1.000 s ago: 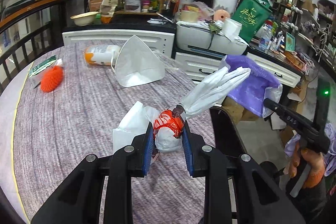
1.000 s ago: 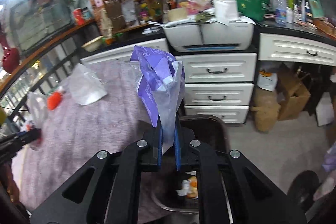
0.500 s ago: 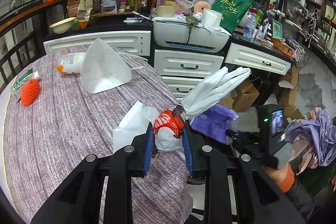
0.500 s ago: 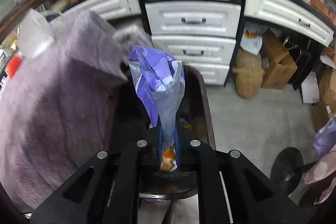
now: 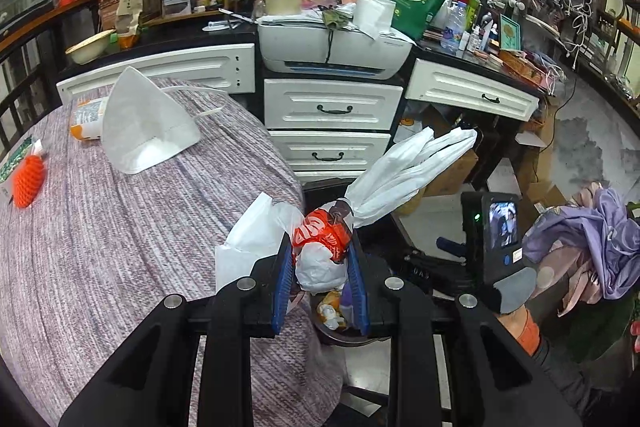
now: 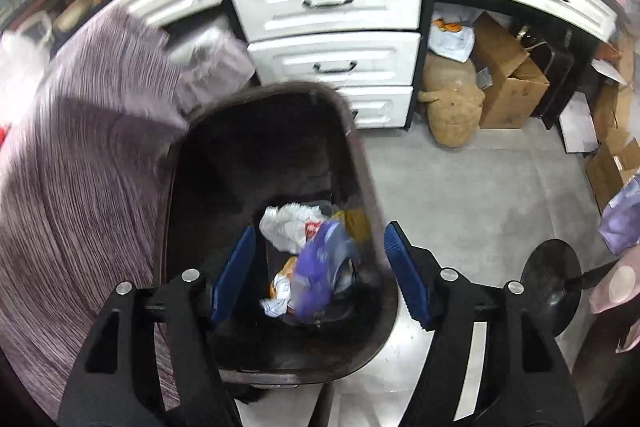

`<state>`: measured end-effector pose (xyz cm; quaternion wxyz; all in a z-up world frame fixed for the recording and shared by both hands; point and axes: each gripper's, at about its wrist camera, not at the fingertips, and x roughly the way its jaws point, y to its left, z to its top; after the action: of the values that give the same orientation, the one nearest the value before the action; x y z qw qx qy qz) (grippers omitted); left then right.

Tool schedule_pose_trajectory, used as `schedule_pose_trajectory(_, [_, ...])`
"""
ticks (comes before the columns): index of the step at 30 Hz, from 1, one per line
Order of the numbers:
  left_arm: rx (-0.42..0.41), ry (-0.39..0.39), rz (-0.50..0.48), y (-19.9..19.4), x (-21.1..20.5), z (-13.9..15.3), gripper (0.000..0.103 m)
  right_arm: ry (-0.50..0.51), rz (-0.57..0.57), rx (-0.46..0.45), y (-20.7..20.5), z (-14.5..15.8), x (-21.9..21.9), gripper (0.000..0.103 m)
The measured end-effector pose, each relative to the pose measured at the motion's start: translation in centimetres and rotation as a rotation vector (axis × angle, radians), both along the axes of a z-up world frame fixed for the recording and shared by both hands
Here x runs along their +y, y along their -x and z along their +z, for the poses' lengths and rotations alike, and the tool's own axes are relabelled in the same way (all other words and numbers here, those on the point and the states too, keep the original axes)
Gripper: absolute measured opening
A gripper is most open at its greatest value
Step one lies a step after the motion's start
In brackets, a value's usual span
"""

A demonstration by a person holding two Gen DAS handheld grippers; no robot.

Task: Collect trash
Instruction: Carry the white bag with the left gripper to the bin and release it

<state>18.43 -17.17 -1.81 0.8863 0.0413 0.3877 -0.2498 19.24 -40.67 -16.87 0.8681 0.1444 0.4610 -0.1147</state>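
Right tool [image 6: 320,275] jaws just opened, purple bag [image 6: 320,267] released, apparently dropped into the bin [image 6: 360,163]

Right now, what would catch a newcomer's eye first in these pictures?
Probably the purple bag lying loose in the dark trash bin, between the right tool's wide-open jaws, which have just been opening. Next, the knotted white and red plastic bag clamped in the left tool at the table's edge.

The bench [image 5: 120,247] cloth is purple with thin pale stripes. The face mask [image 5: 144,127] is white. The tied bag [image 5: 324,247] is white with red print. The bin [image 6: 360,163] is black, and the wrapper [image 6: 320,267] inside it is purple.
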Motion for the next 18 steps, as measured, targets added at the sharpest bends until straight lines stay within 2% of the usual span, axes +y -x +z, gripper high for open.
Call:
schedule_pose_trajectory(6, [0.037, 0.015, -0.060, -0.2, -2.3, -0.7, 0.026, -0.013, -0.072, -0.069, 1.1, 2.6, -2.3, 0.077])
schedule_pose_trajectory(11, [0.115, 0.013, -0.113, -0.7, -4.7, -2.6, 0.026, -0.011, -0.106, -0.099, 1.6, 3.8, -3.5, 0.077])
schedule_pose_trajectory(18, [0.192, -0.042, -0.170, -1.5, -8.2, -5.5, 0.026, -0.031, -0.153, -0.124, 2.3, 4.6, -5.3, 0.077])
